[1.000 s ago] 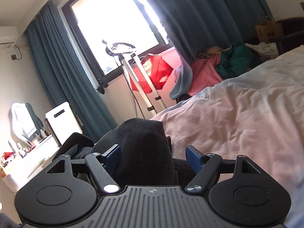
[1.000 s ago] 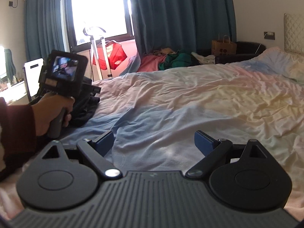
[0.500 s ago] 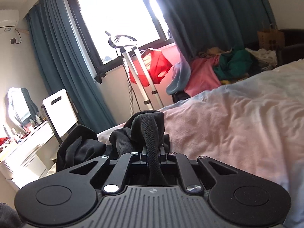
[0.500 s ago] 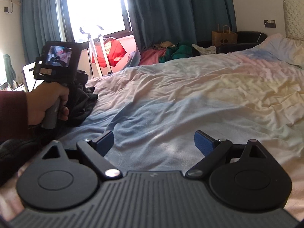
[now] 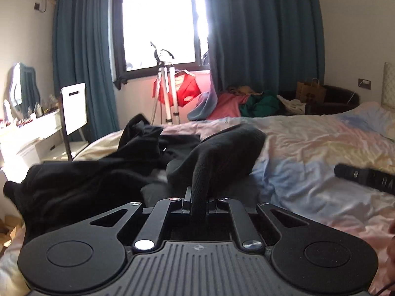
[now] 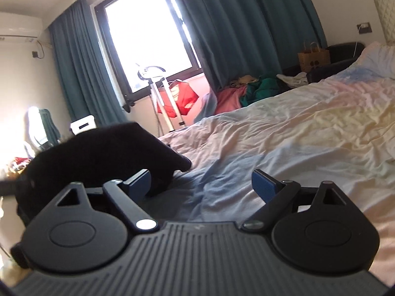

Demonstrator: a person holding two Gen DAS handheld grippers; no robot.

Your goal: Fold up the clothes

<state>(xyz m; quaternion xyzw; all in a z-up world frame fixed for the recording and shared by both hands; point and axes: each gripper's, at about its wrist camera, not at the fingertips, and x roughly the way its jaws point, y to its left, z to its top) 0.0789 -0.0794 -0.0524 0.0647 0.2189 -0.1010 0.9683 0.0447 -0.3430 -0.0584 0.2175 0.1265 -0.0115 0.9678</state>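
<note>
1. Your left gripper [image 5: 197,201] has its fingers pressed together on a rolled fold of the black garment [image 5: 217,155]; the cloth rises from between them in a thick ribbed band and swells into a dark hump just ahead of the tool

2. That garment lies on the near left part of the bed [image 5: 321,148]. The rest of it spreads to your left as a crumpled black heap [image 5: 81,185] over the pastel sheet, reaching toward the bed's left edge

3. Your right gripper [image 6: 201,183] is spread wide, its blue pads [image 6: 263,185] well apart with nothing between them. Only the wrinkled sheet [image 6: 296,128] shows in the gap

4. In the right wrist view the black garment [image 6: 103,153] bulks up just left of the left pad, close to it; whether cloth and pad touch cannot be told, as that part is blurred

5. In the left wrist view a dark bar-shaped part [image 5: 365,177] enters from the right edge above the sheet; what it belongs to cannot be told for sure

6. Beyond the bed you have the bright window [image 5: 160,22] between teal curtains [image 5: 259,37], a metal stand [image 5: 166,93] with a red item [image 5: 187,91] hanging beside it, and a pile of pink and green clothes [image 5: 246,101] under the right curtain

7. A white chair [image 5: 74,108] and a cluttered white desk [image 5: 29,128] stand at far left, and a brown paper bag [image 5: 311,91] sits at far right
</note>
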